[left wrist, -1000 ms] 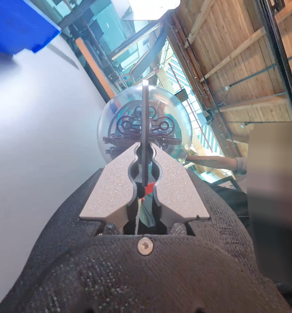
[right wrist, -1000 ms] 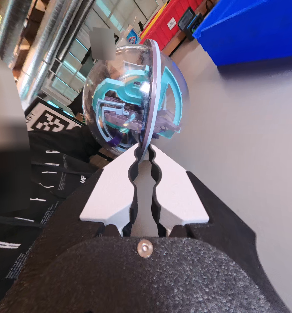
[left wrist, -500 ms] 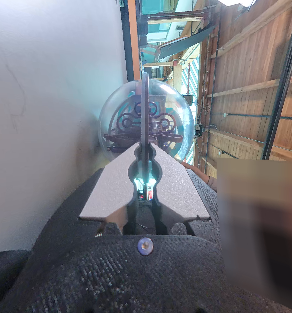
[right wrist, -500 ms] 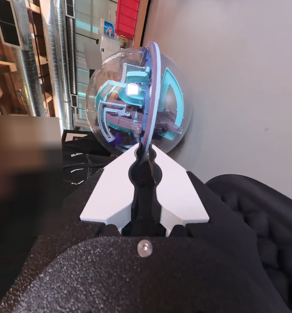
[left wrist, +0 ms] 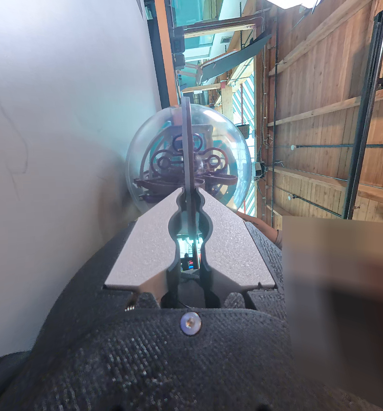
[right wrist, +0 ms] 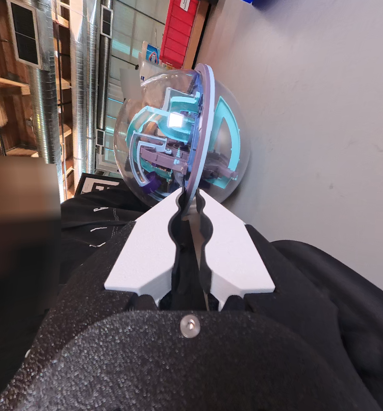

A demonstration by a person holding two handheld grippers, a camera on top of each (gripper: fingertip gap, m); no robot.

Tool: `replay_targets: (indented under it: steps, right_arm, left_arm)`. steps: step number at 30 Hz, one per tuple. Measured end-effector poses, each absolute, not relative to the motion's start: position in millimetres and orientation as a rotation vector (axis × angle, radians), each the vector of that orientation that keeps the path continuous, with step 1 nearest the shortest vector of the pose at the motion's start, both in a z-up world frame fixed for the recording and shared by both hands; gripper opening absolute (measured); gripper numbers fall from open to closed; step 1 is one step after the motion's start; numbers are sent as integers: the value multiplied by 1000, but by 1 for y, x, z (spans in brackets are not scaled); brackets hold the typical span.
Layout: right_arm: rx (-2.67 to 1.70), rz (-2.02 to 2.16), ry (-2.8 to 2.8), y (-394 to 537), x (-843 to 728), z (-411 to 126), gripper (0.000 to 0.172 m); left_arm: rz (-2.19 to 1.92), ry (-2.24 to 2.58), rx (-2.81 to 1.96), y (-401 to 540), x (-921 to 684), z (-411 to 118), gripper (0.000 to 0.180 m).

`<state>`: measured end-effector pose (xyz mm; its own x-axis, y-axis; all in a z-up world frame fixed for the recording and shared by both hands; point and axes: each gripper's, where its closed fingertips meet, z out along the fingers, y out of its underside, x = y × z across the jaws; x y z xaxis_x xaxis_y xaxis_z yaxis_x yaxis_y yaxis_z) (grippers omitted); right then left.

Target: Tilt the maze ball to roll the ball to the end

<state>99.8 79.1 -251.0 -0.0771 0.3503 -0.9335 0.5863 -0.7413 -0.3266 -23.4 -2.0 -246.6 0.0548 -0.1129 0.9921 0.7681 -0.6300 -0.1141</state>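
The maze ball (left wrist: pixel 219 155) is a clear sphere with purple and teal tracks inside and a flat grey-purple ring around its middle. My left gripper (left wrist: pixel 189 191) is shut on the edge of that ring, which runs straight up between the pads. The right wrist view shows the same ball (right wrist: pixel 155 138) from the other side, and my right gripper (right wrist: pixel 189 192) is shut on the ring there, which leans slightly in the jaws. The ball is held up close beside the grey table (left wrist: pixel 64 111), which stands on edge in both rolled views. I cannot tell where the small rolling ball sits.
The table also fills the right of the right wrist view (right wrist: pixel 319 100). A red bin (right wrist: pixel 181 33) stands at its far end. A person's forearm (left wrist: pixel 259 224) and black clothing (right wrist: pixel 92 226) are close behind the ball. A wooden wall (left wrist: pixel 319 111) is farther off.
Both grippers have rolled together with the ball, so the table now stands upright in both views and the blue bin has left view. Both grasps on the ring have held.
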Motion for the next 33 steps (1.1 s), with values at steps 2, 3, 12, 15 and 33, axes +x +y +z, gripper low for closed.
replay_targets:
  steps: [2, 3, 12, 15, 33]
  right_arm:
    - [2004, -1936, 1031, 80, 99, -252, 6]
    - [2009, -1944, 1026, 81, 99, -252, 6]
    - [2039, -2057, 987, 87, 98, -252, 13]
    - [2079, -2097, 1063, 91, 98, -250, 19]
    - [2214, -2027, 2424, 56, 88, -234, 99]
  left_arm:
    - [-1654, -655, -1653, -1, -23, -246, 5]
    - [-1651, -652, -1651, -1, -24, -246, 5]
    - [-1640, -615, -1643, 0, -23, -243, 6]
    - [-1622, -619, -1638, 1, -24, -242, 5]
    - [-1085, -287, -1627, -1, -61, -212, 92]
